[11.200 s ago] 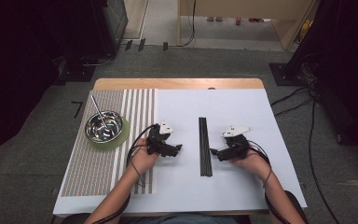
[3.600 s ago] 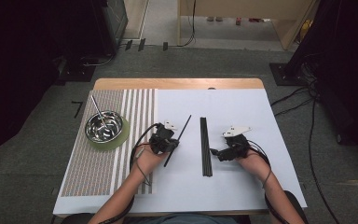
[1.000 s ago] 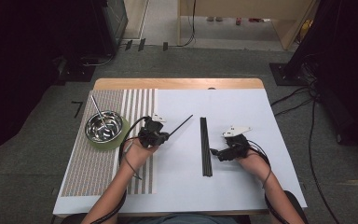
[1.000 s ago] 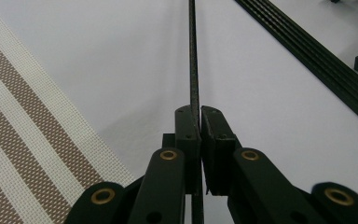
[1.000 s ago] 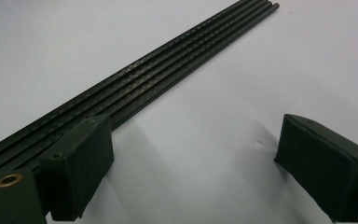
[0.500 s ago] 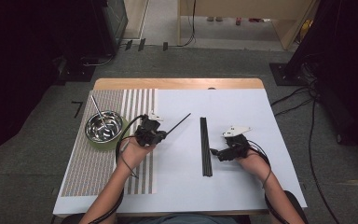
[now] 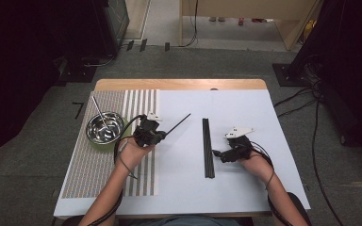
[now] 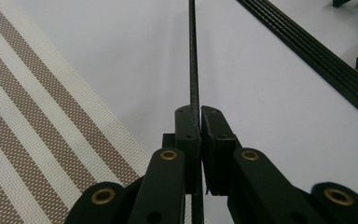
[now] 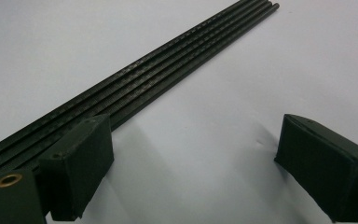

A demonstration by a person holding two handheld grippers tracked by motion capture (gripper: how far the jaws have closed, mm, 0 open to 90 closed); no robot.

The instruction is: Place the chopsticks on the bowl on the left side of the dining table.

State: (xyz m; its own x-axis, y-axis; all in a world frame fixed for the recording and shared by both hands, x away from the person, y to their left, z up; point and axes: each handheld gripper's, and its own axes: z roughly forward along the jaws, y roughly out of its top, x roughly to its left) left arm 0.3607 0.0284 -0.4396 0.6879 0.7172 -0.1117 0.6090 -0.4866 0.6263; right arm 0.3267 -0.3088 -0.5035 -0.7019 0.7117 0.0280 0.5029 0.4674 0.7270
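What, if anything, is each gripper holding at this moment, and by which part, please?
The left gripper is shut on a thin black rod, pinched near one end. The right gripper is open and holds nothing.

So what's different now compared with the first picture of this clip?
The left gripper has taken one black rod from the bundle and carried it left, toward the steel bowl; its fingers are shut on the rod, which slants up to the right. The right gripper stayed open beside the bundle. Bowl, striped mat and remaining rods are unchanged.
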